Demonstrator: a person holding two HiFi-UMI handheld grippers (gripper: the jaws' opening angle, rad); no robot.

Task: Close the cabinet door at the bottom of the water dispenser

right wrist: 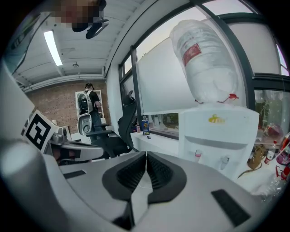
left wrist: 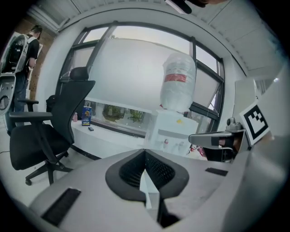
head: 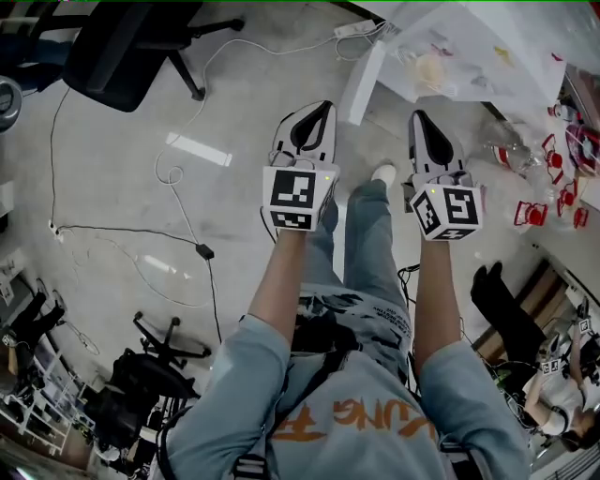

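The white water dispenser stands ahead with an upturned clear bottle on top; it also shows in the left gripper view as a white dispenser under its bottle. Its lower cabinet is hidden behind the gripper bodies in both gripper views. From the head view, a white panel juts out over the floor beside the dispenser top; it may be the open door. My left gripper is shut with nothing in it. My right gripper is shut and empty too. Both hang short of the dispenser, side by side.
A black office chair stands to the left. Cables trail over the floor, with a power strip near the dispenser. Red and white items lie at the right. A person stands far off.
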